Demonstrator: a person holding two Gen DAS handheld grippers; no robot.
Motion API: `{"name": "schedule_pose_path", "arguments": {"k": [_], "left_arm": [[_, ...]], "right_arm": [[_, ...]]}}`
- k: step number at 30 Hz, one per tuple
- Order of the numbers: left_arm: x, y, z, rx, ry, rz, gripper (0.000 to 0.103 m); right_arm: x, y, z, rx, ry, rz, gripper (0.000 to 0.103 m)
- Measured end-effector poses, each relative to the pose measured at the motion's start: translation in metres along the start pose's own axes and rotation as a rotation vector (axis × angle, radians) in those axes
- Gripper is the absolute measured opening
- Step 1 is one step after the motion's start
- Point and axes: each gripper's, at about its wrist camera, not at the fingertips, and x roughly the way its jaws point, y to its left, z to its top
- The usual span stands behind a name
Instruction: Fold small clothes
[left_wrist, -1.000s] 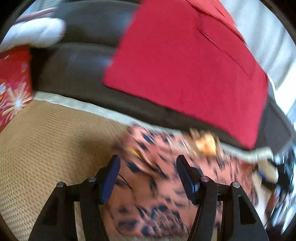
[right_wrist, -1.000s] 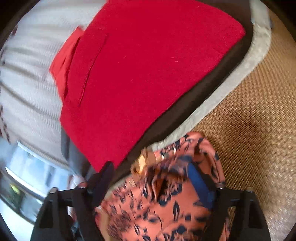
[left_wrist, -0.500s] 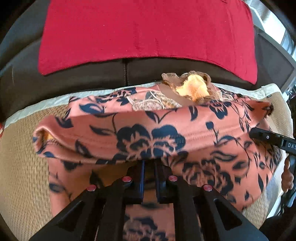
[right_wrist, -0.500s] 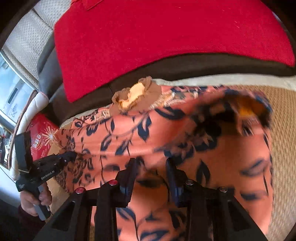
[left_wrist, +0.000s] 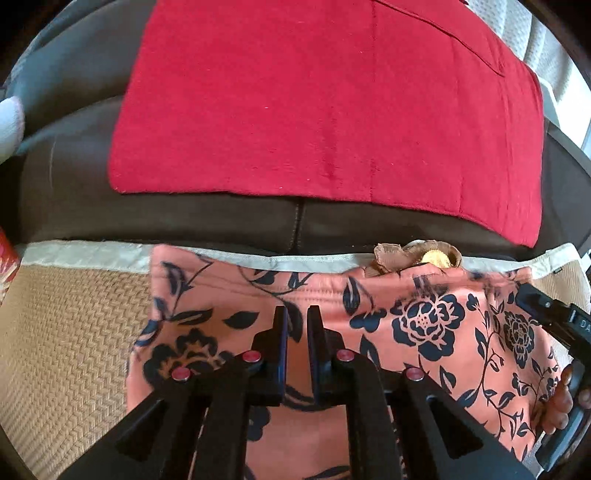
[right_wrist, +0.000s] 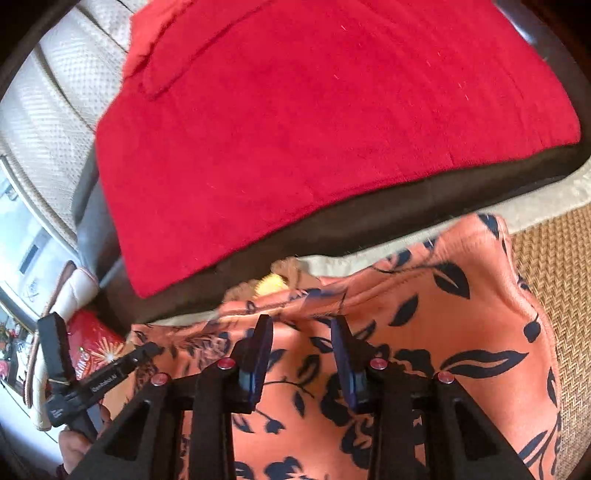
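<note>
On the woven mat (left_wrist: 66, 332), just near of a dark sofa (left_wrist: 229, 218), lies the garment (left_wrist: 424, 332): salmon-orange cloth with navy flowers. Its long axis runs left to right, along the sofa's front edge. Its far edge lies over the mat's pale border (left_wrist: 85, 254), and a brown and yellow frill (left_wrist: 417, 254) on that edge points toward the sofa. A red cloth (left_wrist: 314, 110) is spread flat on the sofa seat.

The left gripper (left_wrist: 296, 328) is over the left half of the garment, its jaws drawn almost together on a pinch of the fabric. In the right wrist view it shows as a black tool (right_wrist: 107, 376) at the garment's left end, with a hand (right_wrist: 74, 450) below it.

The right gripper (right_wrist: 301, 343) is over the right half, its jaws partly closed with a gap between them. Fabric lies beneath and between the fingers, but whether the pads press on it cannot be told. In the left wrist view it enters at the right edge (left_wrist: 554, 325), held by a hand (left_wrist: 561, 398).

A second earlier both grippers stood wide open over a bunched, blurred heap. Half a second ago the jaws had already closed and the cloth hung in a raised fold. Now the garment is spread wide and flatter.
</note>
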Motion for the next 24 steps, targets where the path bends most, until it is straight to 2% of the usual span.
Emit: {"name": "schedule_pose_path", "arguments": {"k": [4,8,11,14,17,20,24], "left_arm": [[-0.01,-0.001,-0.012,-0.012,0.026,-0.012,0.01],[-0.021,-0.017,-0.033,0.025,0.039,-0.008,0.01],[-0.019,-0.022,-0.053,0.017,0.089,-0.007,0.01],[-0.011,-0.016,-0.073,-0.01,0.145,0.064,0.01],[-0.016,-0.008,-0.084,-0.043,0.161,0.067,0.01],[-0.039,-0.002,-0.092,-0.082,0.13,0.06,0.01],[-0.063,0.012,-0.107,-0.117,0.097,0.125,0.01]], "right_arm": [[-0.008,0.016,-0.007,-0.032,0.012,0.017,0.035],[-0.019,0.031,-0.021,-0.05,0.061,0.038,0.035],[-0.017,0.04,-0.042,-0.064,0.14,0.054,0.035],[-0.004,0.048,-0.069,-0.094,0.242,-0.008,0.037],[-0.015,0.054,-0.079,-0.118,0.221,-0.027,0.037],[-0.046,0.046,-0.082,-0.03,0.17,0.041,0.037],[-0.079,0.027,-0.091,0.031,0.135,0.02,0.037]]}}
